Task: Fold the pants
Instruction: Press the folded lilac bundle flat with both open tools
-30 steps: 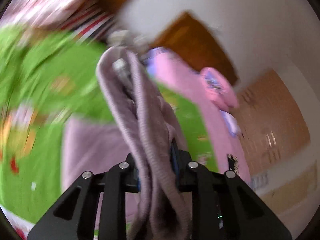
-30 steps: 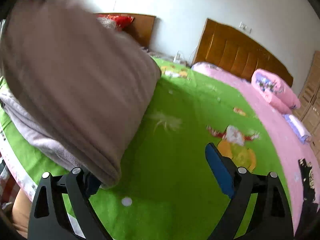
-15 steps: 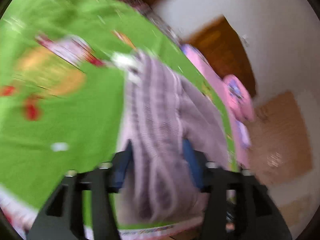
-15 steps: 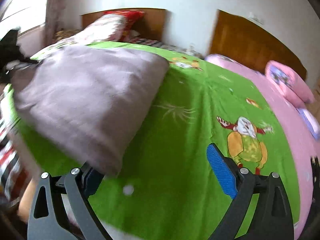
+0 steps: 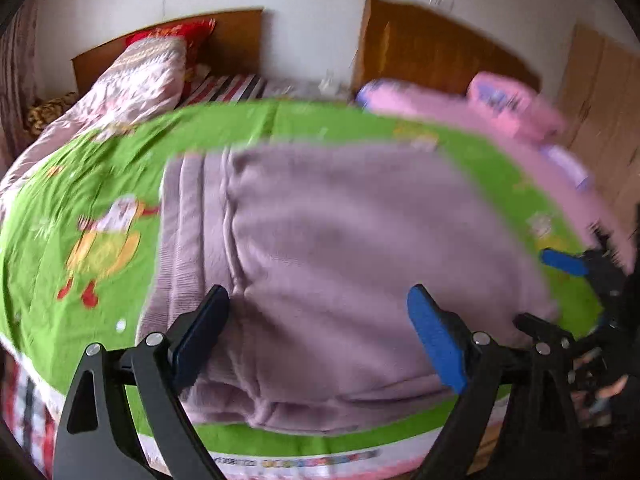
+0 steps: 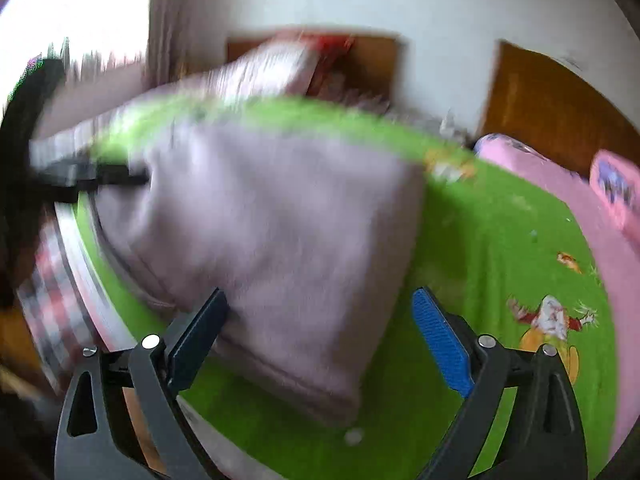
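The mauve knit pants (image 5: 340, 264) lie folded into a thick rectangle on the green bedsheet (image 5: 80, 184), near the bed's front edge. My left gripper (image 5: 318, 328) is open and empty just above the near side of the pile. The pants also show in the right wrist view (image 6: 280, 232), blurred. My right gripper (image 6: 320, 332) is open and empty over the pile's near right corner. The right gripper also shows in the left wrist view (image 5: 580, 268), at the pile's right end. The left gripper's dark shape (image 6: 92, 178) shows at the pile's left end.
A pink quilt (image 5: 500, 120) and pink pillow (image 5: 516, 100) lie at the far right by a wooden headboard (image 5: 432, 48). A second bed with patterned bedding (image 5: 144, 76) stands at the far left. The bed's front edge (image 5: 300, 456) is right below my grippers.
My left gripper has opened and let go of the pants, which now lie flat on the bed. Both grippers have swung back toward the bed's front edge.
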`<state>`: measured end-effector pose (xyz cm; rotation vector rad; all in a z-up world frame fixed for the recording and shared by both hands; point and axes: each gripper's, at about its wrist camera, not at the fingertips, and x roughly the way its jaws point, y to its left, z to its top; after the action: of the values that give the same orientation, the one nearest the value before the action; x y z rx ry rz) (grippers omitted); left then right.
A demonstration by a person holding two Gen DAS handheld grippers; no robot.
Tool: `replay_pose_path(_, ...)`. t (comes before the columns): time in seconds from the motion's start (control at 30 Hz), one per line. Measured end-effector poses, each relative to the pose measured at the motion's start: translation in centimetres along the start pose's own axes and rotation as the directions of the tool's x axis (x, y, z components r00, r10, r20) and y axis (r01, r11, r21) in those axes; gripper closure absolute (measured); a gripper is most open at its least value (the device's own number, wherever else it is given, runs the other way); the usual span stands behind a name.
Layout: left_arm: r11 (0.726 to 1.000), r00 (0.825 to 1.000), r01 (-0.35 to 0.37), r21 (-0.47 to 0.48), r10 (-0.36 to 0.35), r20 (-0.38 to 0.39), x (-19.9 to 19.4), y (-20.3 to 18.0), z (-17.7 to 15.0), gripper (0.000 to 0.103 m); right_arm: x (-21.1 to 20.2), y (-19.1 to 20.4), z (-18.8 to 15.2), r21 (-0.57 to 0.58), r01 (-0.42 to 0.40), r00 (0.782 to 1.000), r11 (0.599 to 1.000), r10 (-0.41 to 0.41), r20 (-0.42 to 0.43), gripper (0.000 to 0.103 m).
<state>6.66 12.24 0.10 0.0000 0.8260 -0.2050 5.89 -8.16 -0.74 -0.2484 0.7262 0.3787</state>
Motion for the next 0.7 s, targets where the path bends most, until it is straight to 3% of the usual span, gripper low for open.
replay_pose_path(0.1,0.997,0.998,-0.026,0.079,0.022,0.055,-0.9,-0.4,-2.2,0.012,0.3,-2.2,0.0,0.124,-0.097,0.994,0.987,0.104,-0.044,0.013)
replay_pose_path(0.17,0.996,0.998,-0.050,0.077,0.046,0.043,-0.8,-0.4,-1.8,0.012,-0.4,-2.7,0.8,0.115,-0.151,0.984,0.982,0.159,-0.073,0.013)
replay_pose_path(0.23,0.998,0.998,-0.039,0.044,0.037,0.047,-2.0,-0.4,-1.3,0.012,-1.9,-3.1,1.9,0.076,-0.192,0.980,0.978,0.195,-0.034,0.013)
replay_pose_path(0.27,1.000,0.998,0.002,0.026,-0.004,0.070,-3.0,-0.6,-1.1,0.012,-2.5,-4.2,3.2,0.092,-0.245,0.969,0.965,0.245,0.007,0.013)
replay_pose_path(0.3,0.999,0.994,0.052,0.016,-0.053,0.092,-2.8,0.0,-0.2,0.012,-2.8,-5.2,4.2,0.129,-0.293,0.956,0.947,0.291,0.035,0.012)
replay_pose_path(0.37,0.995,0.988,0.102,0.023,-0.104,0.118,-3.3,-0.4,0.8,0.010,-1.8,-8.3,7.0,0.244,-0.421,0.907,0.874,0.413,0.086,0.012)
replay_pose_path(0.43,0.994,0.988,0.100,0.050,-0.105,0.115,-2.9,-1.8,2.0,0.009,1.7,-11.1,9.7,0.336,-0.522,0.846,0.784,0.527,0.085,0.012)
replay_pose_path(0.5,0.989,0.987,0.132,0.065,-0.137,0.082,-1.4,-3.2,2.5,0.009,5.1,-12.9,11.4,0.406,-0.514,0.836,0.756,0.548,0.039,0.011)
replay_pose_path(0.53,0.985,0.986,0.151,0.080,-0.156,0.056,-0.5,-4.0,2.3,0.009,7.0,-13.2,11.7,0.445,-0.523,0.812,0.727,0.583,0.001,0.011)
replay_pose_path(0.57,0.982,0.986,0.159,0.098,-0.163,0.035,0.1,-4.7,1.9,0.009,9.6,-13.3,12.0,0.490,-0.535,0.773,0.689,0.633,-0.046,0.011)
replay_pose_path(0.6,0.980,0.987,0.158,0.122,-0.158,-0.010,1.5,-5.5,1.0,0.009,11.4,-13.2,12.2,0.504,-0.522,0.766,0.689,0.638,-0.080,0.011)
replay_pose_path(0.63,0.980,0.989,0.146,0.134,-0.142,-0.035,2.6,-5.7,0.3,0.009,13.1,-13.1,12.6,0.498,-0.484,0.783,0.720,0.610,-0.120,0.011)
replay_pose_path(0.7,0.979,0.990,0.136,0.150,-0.138,0.001,3.1,-5.6,-1.0,0.009,16.6,-13.3,14.0,0.468,-0.402,0.828,0.787,0.530,-0.181,0.012)
